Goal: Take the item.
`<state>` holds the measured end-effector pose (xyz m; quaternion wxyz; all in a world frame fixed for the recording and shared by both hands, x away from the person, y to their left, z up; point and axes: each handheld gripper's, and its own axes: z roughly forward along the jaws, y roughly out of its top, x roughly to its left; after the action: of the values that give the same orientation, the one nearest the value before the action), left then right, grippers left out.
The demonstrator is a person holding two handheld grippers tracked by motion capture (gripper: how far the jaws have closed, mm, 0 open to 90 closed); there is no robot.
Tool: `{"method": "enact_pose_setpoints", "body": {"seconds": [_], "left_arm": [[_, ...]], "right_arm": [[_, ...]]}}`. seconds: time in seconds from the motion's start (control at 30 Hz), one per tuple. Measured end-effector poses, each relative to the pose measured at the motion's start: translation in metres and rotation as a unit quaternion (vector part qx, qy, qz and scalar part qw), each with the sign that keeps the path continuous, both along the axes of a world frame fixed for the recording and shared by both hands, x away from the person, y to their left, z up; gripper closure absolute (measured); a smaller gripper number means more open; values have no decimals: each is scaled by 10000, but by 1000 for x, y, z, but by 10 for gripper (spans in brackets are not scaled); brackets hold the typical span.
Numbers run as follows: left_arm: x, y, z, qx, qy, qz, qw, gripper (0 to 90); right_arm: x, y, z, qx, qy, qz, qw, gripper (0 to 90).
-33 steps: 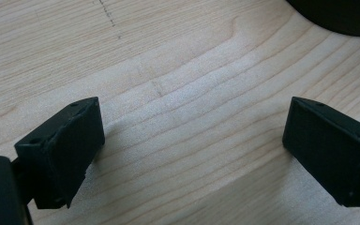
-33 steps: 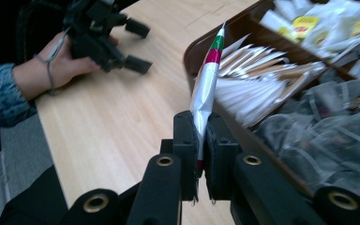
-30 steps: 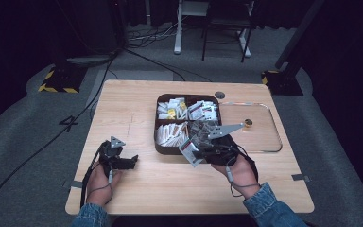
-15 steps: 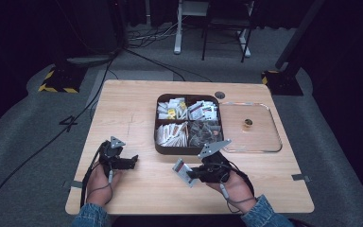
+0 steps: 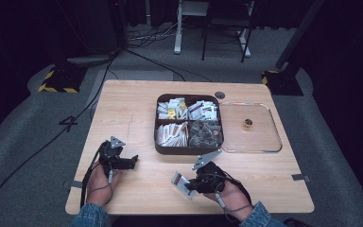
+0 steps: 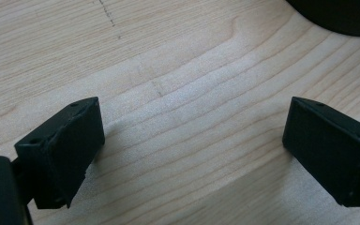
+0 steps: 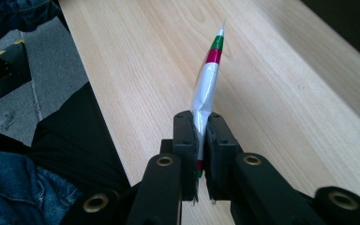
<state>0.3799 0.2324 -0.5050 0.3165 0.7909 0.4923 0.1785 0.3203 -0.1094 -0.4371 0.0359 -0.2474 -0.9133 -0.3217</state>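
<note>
Wooden table (image 5: 137,109) in dark room | right gripper (image 5: 194,182) clamps a packet (image 7: 207,79) above the near edge, out of the compartment tray (image 5: 189,150) | left gripper (image 5: 131,161) wide, empty | destination unclear, placing likely remains

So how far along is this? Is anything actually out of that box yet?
Lid: the clear lid lies beside the open box. In hand: the right gripper is clamped on one silver packet above the near table edge. The left gripper rests open. The other packets remain in their compartments.
</note>
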Motion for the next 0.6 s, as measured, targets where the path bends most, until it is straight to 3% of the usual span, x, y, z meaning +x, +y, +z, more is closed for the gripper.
{"method": "enact_pose_setpoints", "body": {"seconds": [0.47, 0.6], "left_arm": [[0, 0, 0, -2, -4, 0, 10000, 60], [0, 0, 0, 2, 1, -1, 10000, 60]], "right_arm": [[-1, 3, -13, 2, 293, 87, 9995, 840], [0, 3, -14, -23, 275, 43, 9996, 756]]}}
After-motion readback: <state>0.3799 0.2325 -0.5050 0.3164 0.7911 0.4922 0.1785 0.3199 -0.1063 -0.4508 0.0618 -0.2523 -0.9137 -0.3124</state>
